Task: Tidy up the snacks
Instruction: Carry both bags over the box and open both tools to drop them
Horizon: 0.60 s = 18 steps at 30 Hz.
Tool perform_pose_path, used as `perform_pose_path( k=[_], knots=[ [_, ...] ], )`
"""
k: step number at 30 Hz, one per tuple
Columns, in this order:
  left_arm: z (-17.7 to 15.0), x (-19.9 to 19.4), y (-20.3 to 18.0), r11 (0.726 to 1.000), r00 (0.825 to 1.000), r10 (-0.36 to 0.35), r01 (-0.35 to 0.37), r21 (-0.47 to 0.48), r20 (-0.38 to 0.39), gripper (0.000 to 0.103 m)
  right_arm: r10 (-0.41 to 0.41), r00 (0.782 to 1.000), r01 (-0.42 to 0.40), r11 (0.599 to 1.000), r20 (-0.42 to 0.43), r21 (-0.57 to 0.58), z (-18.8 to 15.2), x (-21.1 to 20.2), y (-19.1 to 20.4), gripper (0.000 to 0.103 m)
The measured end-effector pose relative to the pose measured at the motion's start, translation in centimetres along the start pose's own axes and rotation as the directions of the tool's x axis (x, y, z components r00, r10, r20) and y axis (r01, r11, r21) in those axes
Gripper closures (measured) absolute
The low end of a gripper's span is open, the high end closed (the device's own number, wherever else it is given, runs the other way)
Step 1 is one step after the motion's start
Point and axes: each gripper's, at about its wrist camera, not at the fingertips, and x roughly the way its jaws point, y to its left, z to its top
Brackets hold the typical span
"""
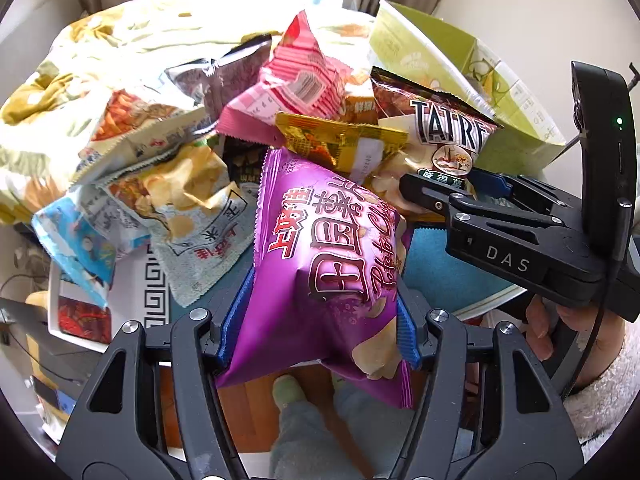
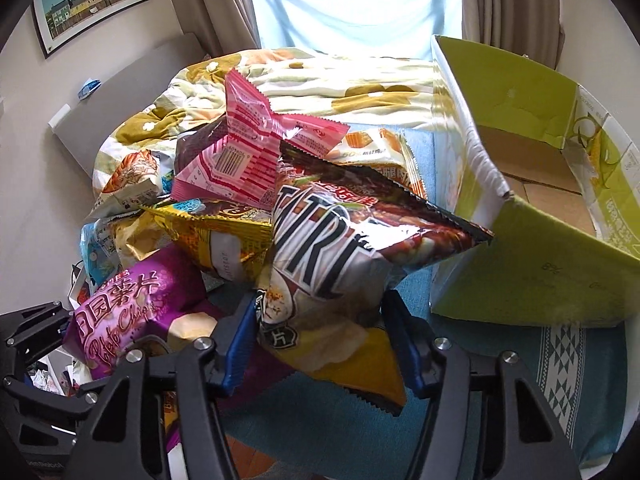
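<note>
My left gripper point(image 1: 320, 320) is shut on a purple potato chip bag point(image 1: 324, 256), held just above the table's near edge. The purple bag also shows in the right wrist view point(image 2: 128, 304), low on the left. My right gripper point(image 2: 320, 340) is shut on a dark brown TAIRE chip bag point(image 2: 352, 248), which also shows in the left wrist view point(image 1: 444, 136). The right gripper point(image 1: 424, 196) shows there at the right, beside the purple bag. A pile of snack bags lies behind both, with a pink bag point(image 2: 252, 152) on top.
An open green cardboard box point(image 2: 532, 176) stands at the right on a teal cloth point(image 2: 520, 380). A gold bag point(image 1: 340, 140) and pale chip bags point(image 1: 180, 196) lie in the pile. A flowered blanket point(image 2: 320, 76) lies behind. The floor and a slipper point(image 1: 288, 392) are below.
</note>
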Motion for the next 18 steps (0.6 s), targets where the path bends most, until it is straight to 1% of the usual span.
perform_pose_path(
  k=[7,12,15,18],
  knots=[
    [0.7,-4.5,-0.1,0.999,0.998,-0.013,0.01,0.042,0.067,0.046,-0.068,0.995,0.067,0.997,0.067,0.027,0.8,-4.2,1.4,0.046],
    [1.6,-7.3,-0.1,0.998,0.993,-0.038,0.031,0.06,0.115,0.046,-0.118,0.985,0.112,0.992,0.123,0.053,0.9,-8.0,2.0,0.046],
    [2.9,-8.3,-0.1,0.997,0.989,-0.047,0.038,0.069,0.142,0.046,-0.15,0.978,0.139,0.987,0.148,0.082,1.3,-9.7,2.0,0.046],
    [4.9,-9.1,-0.2,0.996,0.985,-0.047,0.033,0.082,0.167,0.046,-0.167,0.973,0.152,0.983,0.159,0.1,2.0,-11.0,1.4,0.046]
  ],
)
